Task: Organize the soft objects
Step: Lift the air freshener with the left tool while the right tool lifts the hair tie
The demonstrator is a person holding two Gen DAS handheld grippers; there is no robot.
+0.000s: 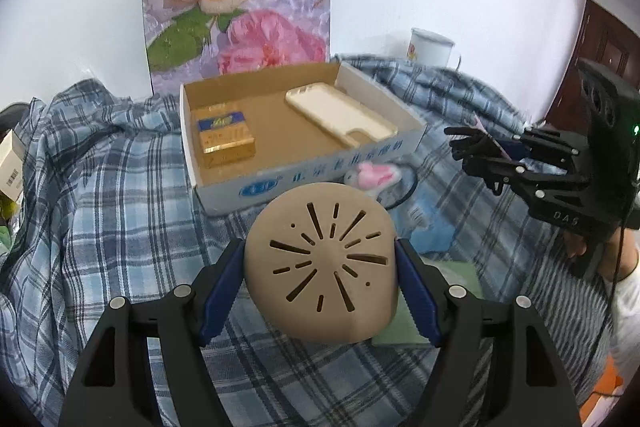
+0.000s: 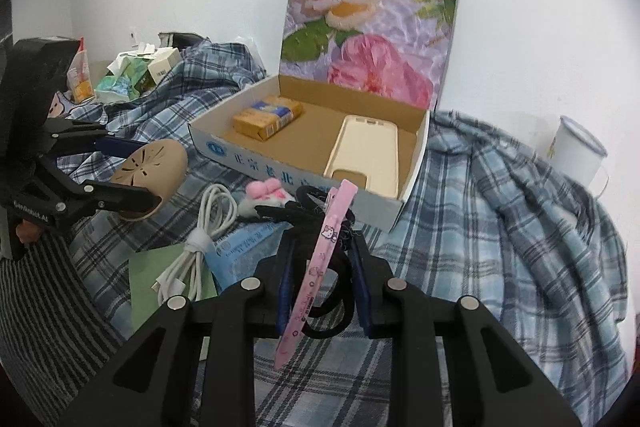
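My left gripper [image 1: 320, 267] is shut on a tan rubbery cap with slits [image 1: 324, 263], held above the plaid cloth in front of the open cardboard box [image 1: 304, 179]. It also shows in the right wrist view [image 2: 154, 167]. My right gripper [image 2: 322, 259] is shut on a pink Hello Kitty strip [image 2: 316, 267] together with black hair ties [image 2: 340, 291]. It shows at the right of the left wrist view [image 1: 488, 151]. The box [image 2: 280, 167] holds a yellow pack [image 2: 268, 117] and a cream phone case [image 2: 366, 151]. A pink plush toy [image 2: 266, 193] lies before the box.
A blue plaid cloth [image 2: 500, 227] covers the surface. A white coiled cable [image 2: 200, 239], a blue packet [image 2: 240, 251] and a green sheet [image 2: 148, 287] lie by the box. A white mug [image 2: 576, 151] stands at the right. Small boxes and wrappers [image 2: 132, 75] sit at the far left.
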